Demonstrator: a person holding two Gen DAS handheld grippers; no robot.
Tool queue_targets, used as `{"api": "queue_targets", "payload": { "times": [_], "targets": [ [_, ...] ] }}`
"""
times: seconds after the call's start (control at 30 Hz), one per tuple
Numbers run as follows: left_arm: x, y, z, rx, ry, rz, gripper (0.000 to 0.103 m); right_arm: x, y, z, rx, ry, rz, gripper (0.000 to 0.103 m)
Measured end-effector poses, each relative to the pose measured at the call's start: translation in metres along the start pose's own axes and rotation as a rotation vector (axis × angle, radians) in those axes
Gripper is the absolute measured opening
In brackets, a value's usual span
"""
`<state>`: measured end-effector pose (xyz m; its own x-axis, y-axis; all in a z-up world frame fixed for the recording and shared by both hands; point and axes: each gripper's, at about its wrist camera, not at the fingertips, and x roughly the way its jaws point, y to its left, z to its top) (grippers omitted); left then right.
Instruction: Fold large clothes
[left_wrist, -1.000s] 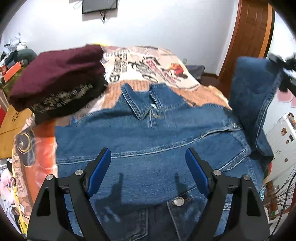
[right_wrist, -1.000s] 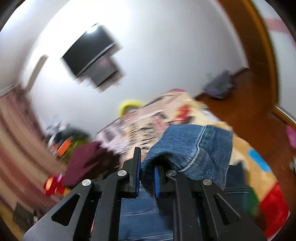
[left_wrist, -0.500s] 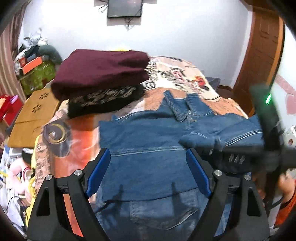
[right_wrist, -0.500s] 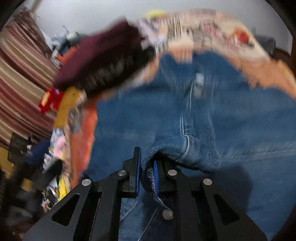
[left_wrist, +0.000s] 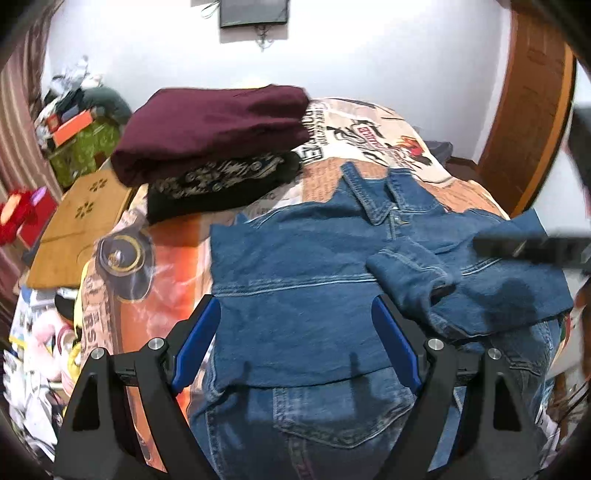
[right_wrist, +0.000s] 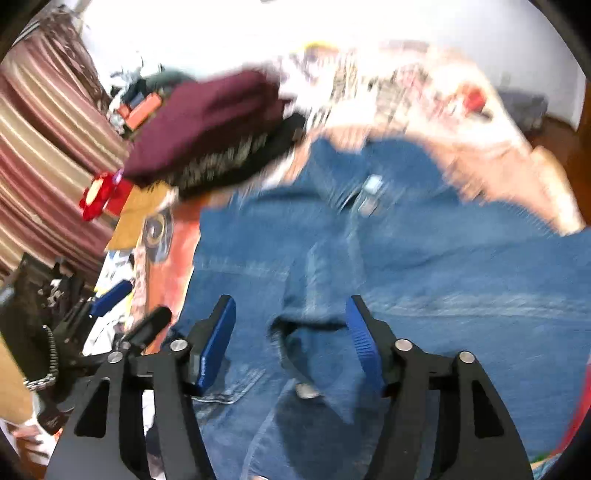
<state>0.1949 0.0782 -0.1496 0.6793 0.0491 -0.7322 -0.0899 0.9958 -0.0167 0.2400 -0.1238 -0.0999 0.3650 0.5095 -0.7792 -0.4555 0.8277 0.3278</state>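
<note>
Left wrist view shows one denim jacket (left_wrist: 295, 295) spread face-down on a bed (left_wrist: 369, 125) with a printed cover, its collar toward the far wall and one sleeve (left_wrist: 417, 273) folded across its back. Beyond it sits a stack of two folded garments: one maroon (left_wrist: 210, 125) on top of one black with pale patterning (left_wrist: 221, 184). One wooden board (left_wrist: 77, 229) lies left of the bed. The left gripper (left_wrist: 295, 343) hangs angled down over the jacket's lower back, jaws wide with nothing between them. The right gripper (right_wrist: 291, 339), also pitched down over the jacket, has just been opening; the sleeve cuff lies between its blue pads (right_wrist: 216, 343), which stand clear of it.
</note>
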Motion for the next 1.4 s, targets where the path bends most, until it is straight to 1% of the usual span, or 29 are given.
{"api": "queue_targets", "payload": {
  "times": [0.03, 0.1, 0.13, 0.17, 0.27, 0.33, 0.47, 0.53, 0.6, 0.63, 0.67, 0.73, 0.8, 0.83, 0.87, 0.93, 0.97, 1.03, 1.13, 1.2, 1.27, 1.33, 1.4],
  "targets": [
    [0.001, -0.008, 0.003, 0.025, -0.001, -0.005, 0.084, -0.013, -0.005, 0.003, -0.01, -0.035, -0.02, 0.067],
    [0.005, -0.021, 0.008, 0.065, 0.0, -0.008, 0.084, -0.035, -0.015, 0.009, -0.027, -0.111, -0.071, 0.074],
    [0.006, -0.028, 0.009, 0.082, 0.002, -0.011, 0.085, -0.049, -0.023, 0.009, -0.037, -0.153, -0.111, 0.074],
    [0.009, -0.036, 0.01, 0.105, 0.008, -0.017, 0.086, -0.055, -0.028, 0.01, -0.044, -0.177, -0.144, 0.074],
    [0.024, -0.06, 0.011, 0.177, 0.051, -0.04, 0.086, -0.069, -0.047, 0.007, -0.058, -0.221, -0.259, 0.075],
    [0.037, -0.076, 0.009, 0.224, 0.084, -0.059, 0.086, -0.08, -0.066, -0.002, -0.049, -0.235, -0.324, 0.075],
    [0.067, -0.096, 0.004, 0.261, 0.164, -0.075, 0.086, -0.087, -0.102, -0.024, 0.015, -0.214, -0.385, 0.075],
    [0.082, -0.103, 0.003, 0.268, 0.195, -0.06, 0.086, -0.085, -0.12, -0.038, 0.055, -0.183, -0.399, 0.075],
    [0.092, -0.108, 0.004, 0.283, 0.197, -0.031, 0.084, -0.08, -0.135, -0.052, 0.102, -0.156, -0.406, 0.075],
    [0.097, -0.111, 0.005, 0.289, 0.198, -0.022, 0.076, -0.078, -0.142, -0.059, 0.13, -0.143, -0.406, 0.075],
    [0.1, -0.111, 0.005, 0.29, 0.204, -0.025, 0.063, -0.081, -0.148, -0.066, 0.152, -0.134, -0.402, 0.075],
    [0.103, -0.112, 0.008, 0.286, 0.234, -0.095, 0.045, -0.079, -0.158, -0.076, 0.196, -0.126, -0.389, 0.075],
    [0.099, -0.113, 0.014, 0.293, 0.215, -0.107, 0.035, -0.076, -0.167, -0.081, 0.235, -0.121, -0.365, 0.075],
    [0.094, -0.113, 0.019, 0.297, 0.201, -0.12, 0.021, -0.077, -0.169, -0.081, 0.241, -0.12, -0.36, 0.075],
    [0.088, -0.109, 0.027, 0.279, 0.192, -0.154, 0.013, -0.078, -0.17, -0.079, 0.24, -0.121, -0.36, 0.075],
    [0.074, -0.098, 0.044, 0.218, 0.164, -0.222, 0.007, -0.082, -0.169, -0.074, 0.23, -0.141, -0.372, 0.075],
    [0.065, -0.092, 0.055, 0.183, 0.14, -0.249, 0.007, -0.085, -0.168, -0.069, 0.225, -0.157, -0.38, 0.075],
    [0.044, -0.078, 0.073, 0.133, 0.07, -0.269, 0.006, -0.091, -0.165, -0.063, 0.217, -0.189, -0.38, 0.075],
    [0.02, -0.064, 0.091, 0.095, -0.02, -0.267, 0.006, -0.09, -0.162, -0.06, 0.211, -0.216, -0.375, 0.075],
    [0.006, -0.052, 0.097, 0.073, -0.071, -0.26, 0.007, -0.083, -0.162, -0.062, 0.209, -0.207, -0.37, 0.075],
    [0.0, -0.041, 0.094, 0.067, -0.085, -0.234, 0.007, -0.067, -0.16, -0.063, 0.197, -0.162, -0.365, 0.075],
    [0.002, -0.033, 0.085, 0.062, -0.078, -0.208, 0.007, -0.049, -0.158, -0.068, 0.177, -0.108, -0.375, 0.075],
    [0.013, -0.021, 0.073, 0.04, -0.042, -0.182, 0.007, -0.039, -0.157, -0.074, 0.168, -0.102, -0.396, 0.075]
  ]
}}
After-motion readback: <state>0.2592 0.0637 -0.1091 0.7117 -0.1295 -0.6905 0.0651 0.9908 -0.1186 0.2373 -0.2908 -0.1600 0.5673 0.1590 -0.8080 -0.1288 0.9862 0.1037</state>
